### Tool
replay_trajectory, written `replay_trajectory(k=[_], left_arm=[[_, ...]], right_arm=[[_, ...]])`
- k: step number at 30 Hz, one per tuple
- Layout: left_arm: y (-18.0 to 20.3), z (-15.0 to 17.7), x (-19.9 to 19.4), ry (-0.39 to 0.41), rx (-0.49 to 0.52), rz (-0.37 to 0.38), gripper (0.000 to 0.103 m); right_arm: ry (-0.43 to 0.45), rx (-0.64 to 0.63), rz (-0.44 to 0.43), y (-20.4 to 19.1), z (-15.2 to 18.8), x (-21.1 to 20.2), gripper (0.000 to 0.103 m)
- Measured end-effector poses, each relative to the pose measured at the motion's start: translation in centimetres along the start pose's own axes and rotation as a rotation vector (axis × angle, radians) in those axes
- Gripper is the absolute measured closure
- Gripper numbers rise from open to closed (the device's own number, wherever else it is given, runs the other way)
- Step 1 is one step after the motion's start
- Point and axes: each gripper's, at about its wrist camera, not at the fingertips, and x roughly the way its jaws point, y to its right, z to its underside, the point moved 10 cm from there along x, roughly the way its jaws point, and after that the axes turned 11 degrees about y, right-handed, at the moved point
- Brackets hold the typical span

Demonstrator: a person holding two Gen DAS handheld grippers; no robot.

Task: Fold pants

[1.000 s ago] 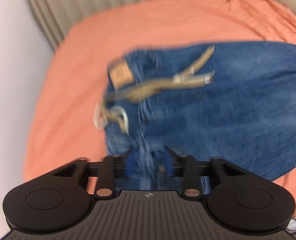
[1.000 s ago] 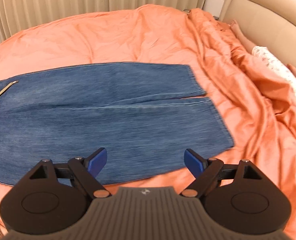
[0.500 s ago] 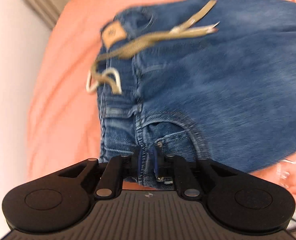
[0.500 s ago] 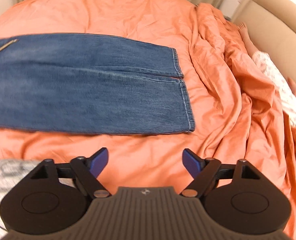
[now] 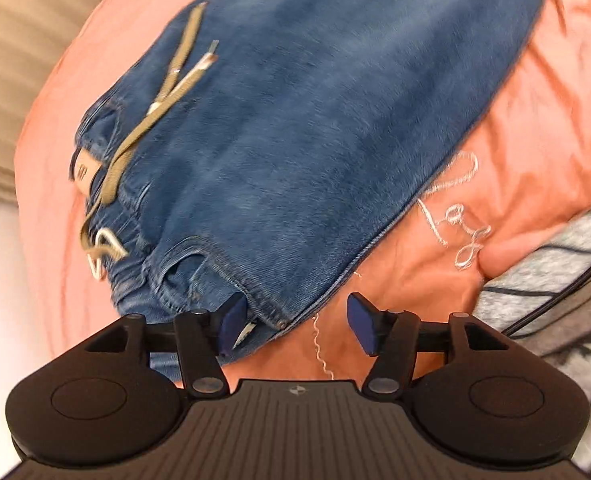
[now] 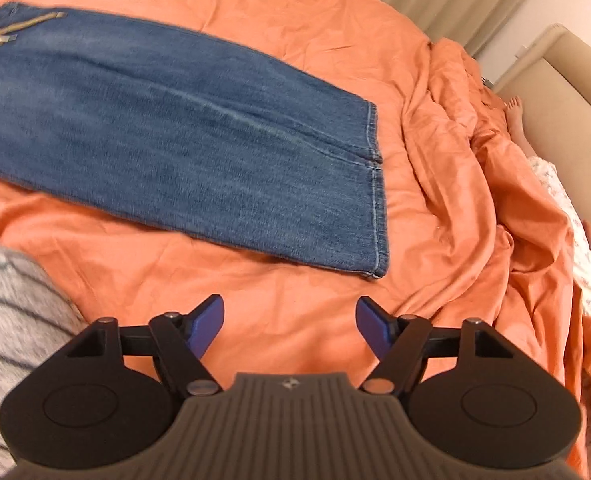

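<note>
Blue jeans (image 5: pixel 315 120) lie flat on the orange bedspread (image 5: pixel 535 128), folded lengthwise, with a tan belt (image 5: pixel 163 104) across the waistband. My left gripper (image 5: pixel 295 322) hovers at the waist corner, its jaws opening; the denim corner lies between the blue pads (image 5: pixel 233 318) but is not pinched. In the right wrist view the jeans (image 6: pixel 175 148) stretch leftward, with the leg hems (image 6: pixel 375 184) nearest. My right gripper (image 6: pixel 289 326) hangs over bare bedspread (image 6: pixel 295 280) short of the hems, jaws closing with nothing between them.
A person in pale patterned clothes (image 6: pixel 567 216) lies at the bed's right side by the beige headboard (image 6: pixel 567 92), behind bunched orange bedding (image 6: pixel 475 152). A grey striped garment (image 6: pixel 11 304) shows at the near left. Curtains (image 5: pixel 11 80) hang beyond the bed.
My left gripper, shut on the jeans' waist before, lowered it to the bed and let go. The right gripper rolled and drew back from the leg hems, narrowing slightly.
</note>
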Motion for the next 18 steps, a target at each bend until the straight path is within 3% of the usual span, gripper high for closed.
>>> replay_trajectory(k=[3, 8, 10, 13, 18], left_arm=[[0.8, 0.0, 1.3, -0.029, 0.042, -0.007, 0.034], [0.8, 0.0, 2.7, -0.080, 0.046, 0.003, 0.034], [1.1, -0.1, 2.8, -0.098, 0.070, -0.009, 0.036], [1.0, -0.1, 2.9, -0.107, 0.073, -0.001, 0.047], [0.4, -0.3, 2.9, -0.106, 0.094, -0.063, 0.076]], right_arm=[[0.008, -0.102, -0.004, -0.6, 0.6, 0.2, 0.036], [0.022, -0.381, 0.051, -1.0, 1.6, 1.4, 0.036], [0.051, -0.473, 0.057, -1.4, 1.6, 2.0, 0.041], [0.079, -0.574, 0.057, -2.0, 1.6, 3.5, 0.049], [0.056, -0.689, 0.089, -1.9, 2.4, 7.8, 0.062]])
